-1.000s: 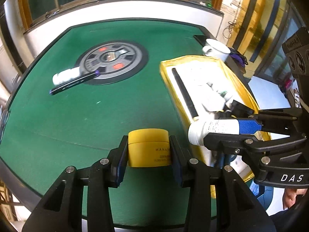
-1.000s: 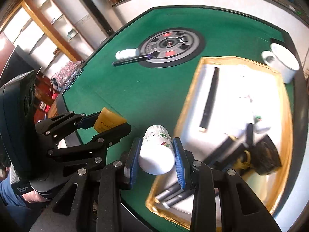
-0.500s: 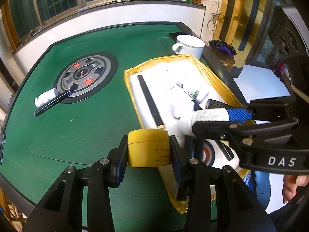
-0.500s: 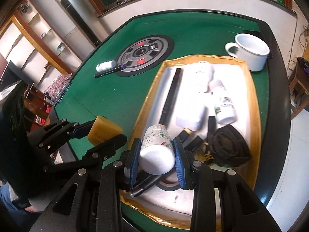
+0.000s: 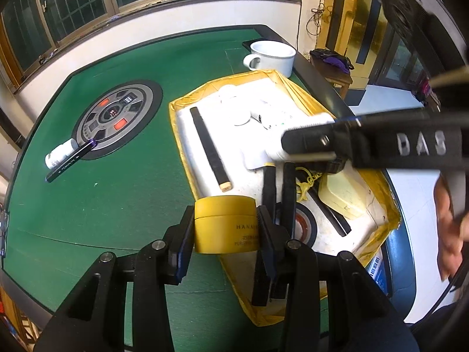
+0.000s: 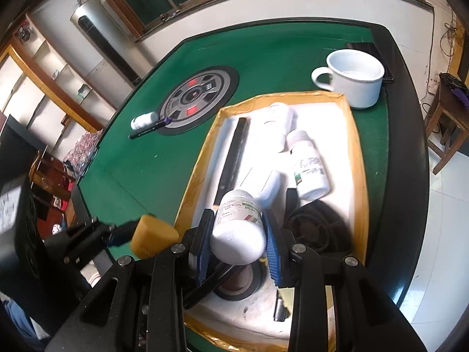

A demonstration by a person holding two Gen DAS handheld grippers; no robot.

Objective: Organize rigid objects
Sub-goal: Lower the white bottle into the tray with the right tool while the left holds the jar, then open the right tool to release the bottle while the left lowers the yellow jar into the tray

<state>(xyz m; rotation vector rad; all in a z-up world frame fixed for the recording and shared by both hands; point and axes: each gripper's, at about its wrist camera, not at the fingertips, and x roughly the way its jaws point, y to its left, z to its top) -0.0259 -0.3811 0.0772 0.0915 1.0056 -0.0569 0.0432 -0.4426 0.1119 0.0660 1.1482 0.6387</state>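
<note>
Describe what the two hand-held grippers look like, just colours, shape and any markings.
Both are black, angular linkage frames with silver round bolt heads at the joints. The left hand-held gripper has black fingers faced with dark blue pads; the right hand-held gripper has brighter blue ribbed pads. The right one's side carries raised silver letters "DAS". A bare hand grips it; no sleeve is visible.

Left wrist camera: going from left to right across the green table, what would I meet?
Small white bottle → black pen → round grey dial panel → long black stick in the yellow-rimmed tray → white enamel mug.
</note>
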